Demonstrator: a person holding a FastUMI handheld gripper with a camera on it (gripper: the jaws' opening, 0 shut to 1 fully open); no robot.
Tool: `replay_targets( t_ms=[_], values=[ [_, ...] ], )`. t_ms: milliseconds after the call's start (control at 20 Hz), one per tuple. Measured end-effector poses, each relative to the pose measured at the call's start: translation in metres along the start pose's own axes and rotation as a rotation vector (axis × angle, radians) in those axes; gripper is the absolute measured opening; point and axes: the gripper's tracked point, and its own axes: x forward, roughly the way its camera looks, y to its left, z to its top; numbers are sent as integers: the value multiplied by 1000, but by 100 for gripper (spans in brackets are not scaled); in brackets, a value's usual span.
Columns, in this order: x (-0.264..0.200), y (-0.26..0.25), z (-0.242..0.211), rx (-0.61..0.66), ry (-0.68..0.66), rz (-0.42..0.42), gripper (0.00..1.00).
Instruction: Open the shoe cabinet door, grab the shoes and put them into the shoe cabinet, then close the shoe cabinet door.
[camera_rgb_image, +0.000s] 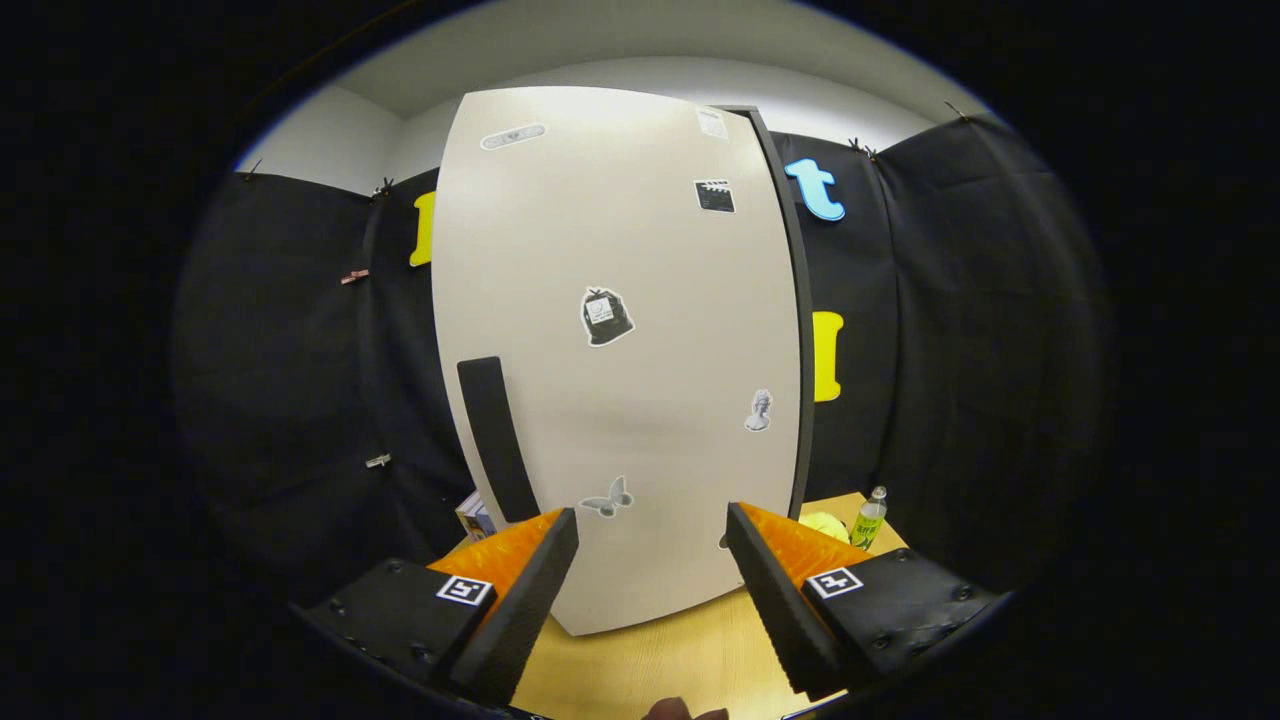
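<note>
A tall pale shoe cabinet door (620, 360) stands right in front of me on a wooden tabletop (660, 660), with several stickers on its face and a dark vertical handle strip (497, 438) near its lower left edge. The door looks closed against the dark cabinet side (795, 330) on its right. My gripper (652, 532) is open, its fingers spread wide just short of the door's lower part, with nothing between them. The left fingertip lies a little right of and below the handle strip. No shoes can be seen.
A small bottle (868, 516) with a green label and a yellow-green object (825, 525) sit on the table right of the cabinet. A boxy item (474, 516) peeks out left of the door. Black cloth walls surround the booth.
</note>
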Motion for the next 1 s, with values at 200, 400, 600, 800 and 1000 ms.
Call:
replay_targets(
  t_ms=[200, 400, 600, 800, 1000],
  values=[
    [-4, -12, 4, -22, -17, -41, 98],
    [-10, -28, 10, -70, -48, -87, 98],
    [-16, -34, 14, -76, -67, -108, 98],
    [-20, -38, 14, -83, -74, -118, 98],
    [-26, -39, 17, -80, -89, -127, 98]
  ],
)
